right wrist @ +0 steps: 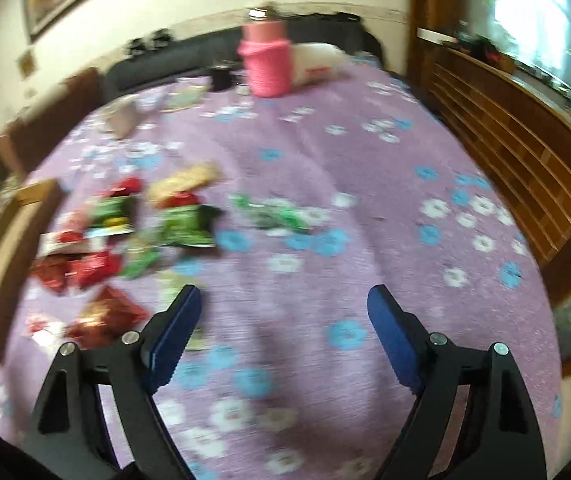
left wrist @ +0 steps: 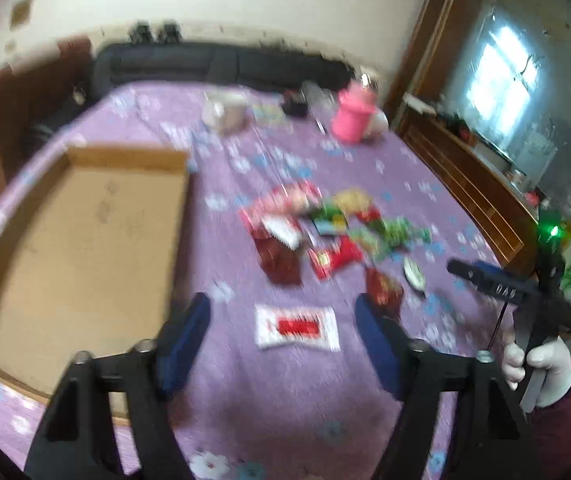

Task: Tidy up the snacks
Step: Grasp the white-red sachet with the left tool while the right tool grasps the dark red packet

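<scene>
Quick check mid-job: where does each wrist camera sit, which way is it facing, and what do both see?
Left wrist: on the left claw, angled down at the cardboard box, snack pile and white packet; the right claw and gloved hand show.
Right wrist: on the right claw, angled down at the purple cloth; only its own fingers show.
Shared: snack pile, pink container, box edge.

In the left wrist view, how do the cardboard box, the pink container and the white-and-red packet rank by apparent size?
1. cardboard box, clearly largest
2. white-and-red packet
3. pink container

The last two look close. The packet lies nearer the camera and the view is blurred, so their order is unsure.
</scene>
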A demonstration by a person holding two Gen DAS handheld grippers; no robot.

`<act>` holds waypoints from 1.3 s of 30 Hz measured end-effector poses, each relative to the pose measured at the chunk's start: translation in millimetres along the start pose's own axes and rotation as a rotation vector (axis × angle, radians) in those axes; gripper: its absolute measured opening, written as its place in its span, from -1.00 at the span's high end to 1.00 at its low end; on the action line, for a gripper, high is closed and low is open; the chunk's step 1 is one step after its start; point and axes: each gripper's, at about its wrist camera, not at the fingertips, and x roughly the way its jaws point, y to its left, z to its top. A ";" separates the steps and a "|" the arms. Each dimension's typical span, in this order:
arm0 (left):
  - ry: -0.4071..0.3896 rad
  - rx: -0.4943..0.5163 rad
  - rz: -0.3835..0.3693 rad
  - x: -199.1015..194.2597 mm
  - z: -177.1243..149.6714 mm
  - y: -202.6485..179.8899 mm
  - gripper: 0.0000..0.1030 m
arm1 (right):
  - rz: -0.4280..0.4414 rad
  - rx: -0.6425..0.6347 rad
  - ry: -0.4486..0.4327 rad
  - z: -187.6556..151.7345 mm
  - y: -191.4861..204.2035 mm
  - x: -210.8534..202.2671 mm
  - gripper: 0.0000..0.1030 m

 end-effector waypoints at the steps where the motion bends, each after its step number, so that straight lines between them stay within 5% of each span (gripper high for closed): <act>1: 0.022 0.001 -0.022 6.1 -2.8 0.3 -0.07 | 0.056 0.001 0.018 0.1 6.1 0.5 -0.52; 7: 0.063 0.147 -0.039 18.5 -4.6 -8.9 -0.11 | 0.311 -0.039 0.115 -5.2 67.7 10.9 -0.44; 11: 0.117 0.272 -0.028 34.9 -3.1 -18.7 -0.11 | 0.231 -0.109 0.178 -9.8 105.2 43.9 -0.41; 13: 0.148 0.348 -0.025 42.8 -3.6 -26.4 -0.12 | 0.198 -0.141 0.203 -15.3 114.2 56.0 -0.15; 18: 0.206 0.491 0.003 65.9 -4.1 -41.7 -0.12 | 0.217 -0.136 0.182 -19.0 101.7 44.8 0.01; 22: 0.290 0.518 0.013 86.5 -2.6 -40.3 -0.12 | 0.248 -0.117 0.190 -22.6 93.3 42.9 0.05; 28: 0.388 0.498 -0.125 68.1 -20.6 -44.6 0.05 | 0.284 -0.097 0.193 -24.8 86.3 41.0 0.06; 37: 0.337 0.592 -0.001 49.5 -43.0 -51.9 -0.07 | 0.286 -0.110 0.190 -25.4 86.8 41.1 0.05; 39: 0.325 0.579 -0.003 43.3 -47.3 -51.1 0.22 | 0.284 -0.113 0.185 -26.3 87.6 41.3 0.04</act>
